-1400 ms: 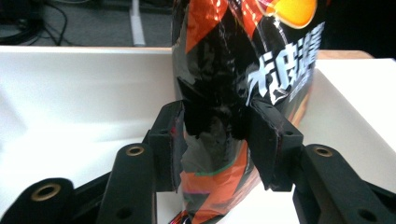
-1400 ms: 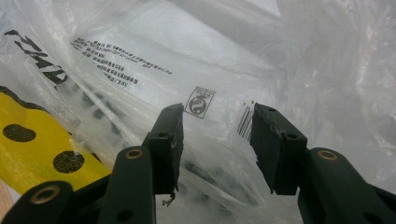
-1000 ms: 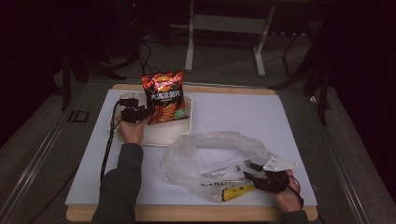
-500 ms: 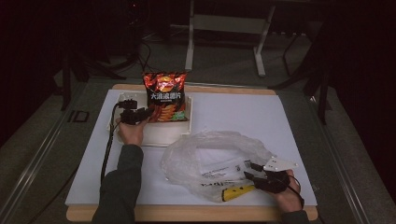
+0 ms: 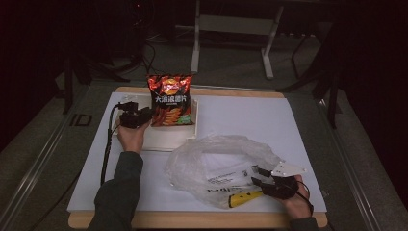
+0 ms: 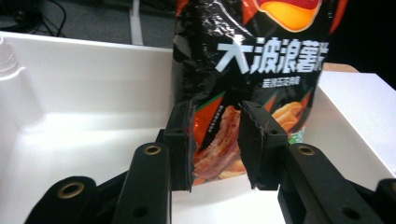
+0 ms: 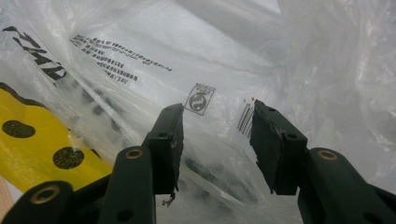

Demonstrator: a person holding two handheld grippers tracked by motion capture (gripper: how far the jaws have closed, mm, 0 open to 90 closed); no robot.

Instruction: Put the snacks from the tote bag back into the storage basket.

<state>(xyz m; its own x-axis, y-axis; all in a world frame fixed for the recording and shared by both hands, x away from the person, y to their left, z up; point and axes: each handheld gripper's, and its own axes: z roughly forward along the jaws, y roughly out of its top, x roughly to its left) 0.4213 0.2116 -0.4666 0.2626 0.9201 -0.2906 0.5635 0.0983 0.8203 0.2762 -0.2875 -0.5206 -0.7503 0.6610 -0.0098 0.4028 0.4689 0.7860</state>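
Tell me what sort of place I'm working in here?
Probably a lab or recording workspace, not a home: a table covered in white sheeting, dark surroundings with loose cables on the floor, and a metal stand frame behind the table.

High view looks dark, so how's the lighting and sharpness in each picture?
High view: surroundings nearly black, white table lit, soft detail. Left gripper view: chip bag lettering sharp, white tray bright. Right gripper view: plastic bag glares, print slightly blurred.
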